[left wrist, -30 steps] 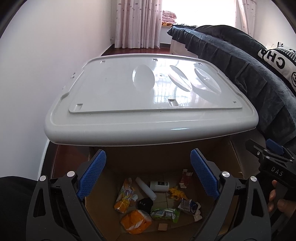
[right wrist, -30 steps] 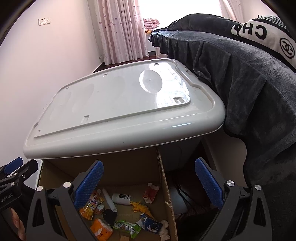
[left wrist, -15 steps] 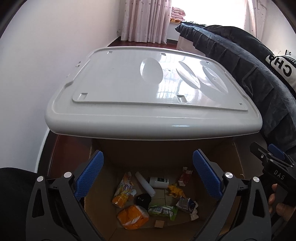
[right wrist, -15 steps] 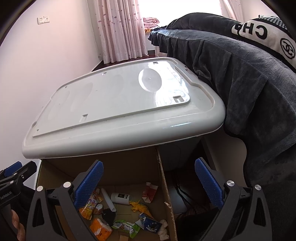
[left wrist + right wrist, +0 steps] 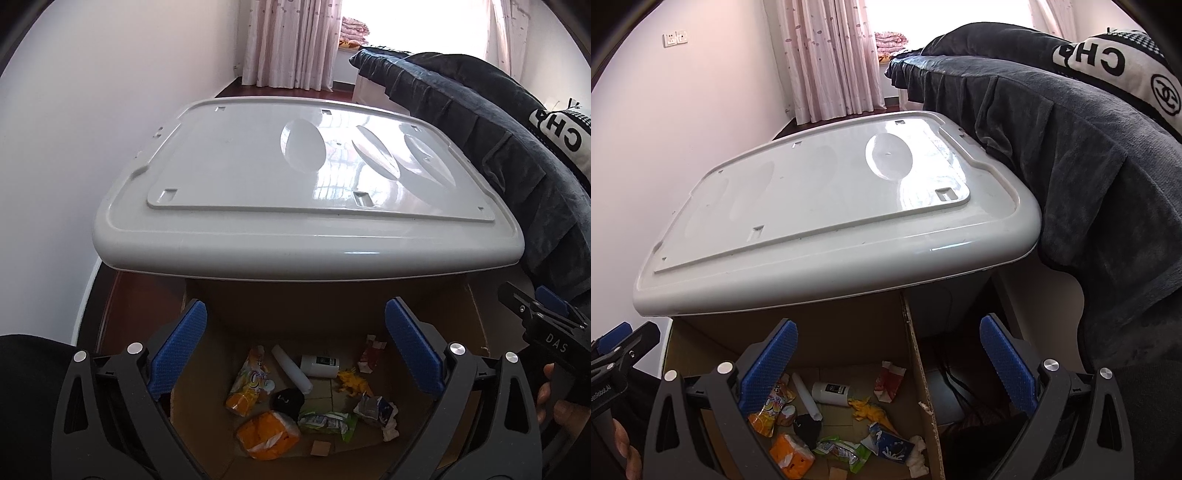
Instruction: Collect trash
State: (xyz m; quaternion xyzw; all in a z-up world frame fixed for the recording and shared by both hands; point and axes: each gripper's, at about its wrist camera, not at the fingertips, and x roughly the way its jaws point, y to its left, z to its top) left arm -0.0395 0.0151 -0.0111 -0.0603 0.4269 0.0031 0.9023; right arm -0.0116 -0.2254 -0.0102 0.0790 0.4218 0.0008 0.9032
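A cardboard box [image 5: 207, 417] [image 5: 923, 387] stands on the floor below a grey plastic lid [image 5: 306, 206] [image 5: 827, 221]. Several pieces of trash lie in its bottom: an orange snack bag [image 5: 249, 382] [image 5: 770, 406], an orange wrapper [image 5: 267, 435] [image 5: 790, 456], a white bottle [image 5: 319, 365] [image 5: 831, 392], a white tube [image 5: 291, 369], a green wrapper [image 5: 325, 422] [image 5: 842, 452] and a yellow scrap [image 5: 352, 382] [image 5: 871, 408]. My left gripper [image 5: 295, 347] hangs open and empty above the box. My right gripper [image 5: 886, 358] is open and empty over the box's right wall; it also shows in the left wrist view [image 5: 546, 328].
A bed with a dark grey blanket [image 5: 498, 147] [image 5: 1089, 184] stands right of the lid. A white wall [image 5: 74, 129] is on the left. Pink curtains [image 5: 827, 59] hang at the back. Dark cables [image 5: 960, 387] lie on the floor right of the box.
Both grippers have risen a little and stayed open. The left wrist view now looks down more on the lid. The trash in the box has not moved.
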